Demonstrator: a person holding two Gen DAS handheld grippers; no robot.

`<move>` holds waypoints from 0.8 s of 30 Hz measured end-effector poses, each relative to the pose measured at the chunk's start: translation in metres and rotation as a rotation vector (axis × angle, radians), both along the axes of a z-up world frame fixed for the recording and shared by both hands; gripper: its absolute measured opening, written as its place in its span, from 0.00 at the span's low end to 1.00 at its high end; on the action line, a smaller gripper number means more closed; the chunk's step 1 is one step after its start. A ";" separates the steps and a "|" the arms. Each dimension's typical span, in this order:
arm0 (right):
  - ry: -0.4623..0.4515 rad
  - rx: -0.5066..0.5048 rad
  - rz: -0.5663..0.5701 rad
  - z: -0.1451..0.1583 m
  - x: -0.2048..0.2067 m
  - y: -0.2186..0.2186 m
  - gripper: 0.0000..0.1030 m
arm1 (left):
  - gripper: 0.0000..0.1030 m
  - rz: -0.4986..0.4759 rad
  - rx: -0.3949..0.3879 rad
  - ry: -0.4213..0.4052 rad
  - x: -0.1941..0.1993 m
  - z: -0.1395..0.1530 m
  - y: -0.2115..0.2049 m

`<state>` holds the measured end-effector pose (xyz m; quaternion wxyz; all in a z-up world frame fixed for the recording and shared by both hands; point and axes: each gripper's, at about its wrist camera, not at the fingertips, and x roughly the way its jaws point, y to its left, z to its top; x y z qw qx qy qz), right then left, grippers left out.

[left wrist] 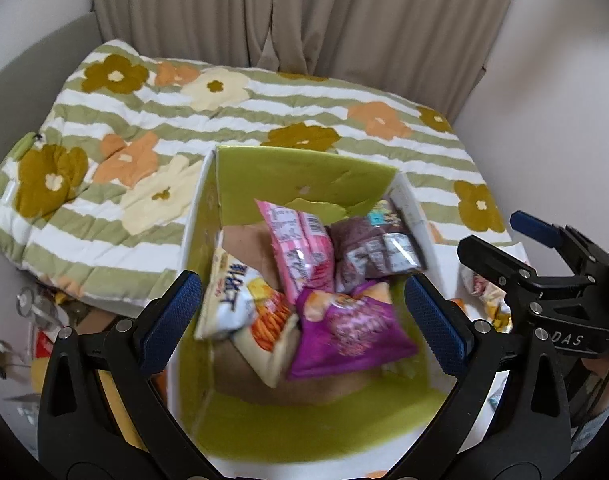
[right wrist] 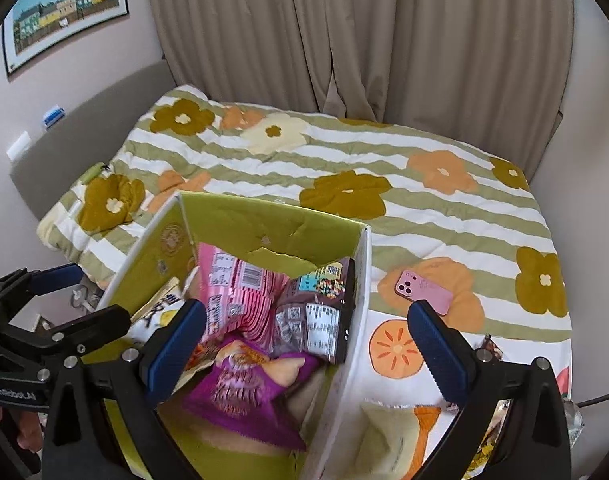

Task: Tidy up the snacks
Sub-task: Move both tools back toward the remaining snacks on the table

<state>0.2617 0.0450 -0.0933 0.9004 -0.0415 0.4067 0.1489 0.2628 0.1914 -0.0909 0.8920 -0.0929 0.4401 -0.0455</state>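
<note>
Inside the cardboard box (left wrist: 224, 176), crinkly snack bags (left wrist: 308, 248) lie; both hand-held grippers (left wrist: 300, 320) (right wrist: 308, 344) gape wide.

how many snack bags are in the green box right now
4 visible in the green box: white bag left, pink bag centre, brown bag right, purple bag nearest. More may lie underneath.

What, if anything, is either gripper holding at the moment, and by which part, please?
Nothing is held. The left gripper and right gripper both hover with jaws wide open above the box of snack bags.
</note>
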 end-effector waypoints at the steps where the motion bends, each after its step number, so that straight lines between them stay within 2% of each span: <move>1: -0.006 0.010 0.001 0.004 -0.006 -0.006 0.97 | 0.98 0.001 -0.001 -0.006 -0.004 0.003 -0.005; 6: -0.025 0.027 -0.006 0.015 -0.037 -0.039 0.97 | 0.98 0.003 -0.003 -0.042 -0.033 0.015 -0.044; 14: -0.060 0.041 -0.049 0.025 -0.083 -0.116 0.97 | 0.98 -0.037 -0.013 -0.066 -0.074 0.019 -0.120; 20: -0.067 0.045 -0.093 0.027 -0.121 -0.176 0.97 | 0.98 -0.085 -0.025 -0.052 -0.102 0.009 -0.180; 24: -0.066 0.049 -0.122 0.022 -0.149 -0.216 0.97 | 0.98 -0.102 -0.031 -0.029 -0.126 -0.008 -0.216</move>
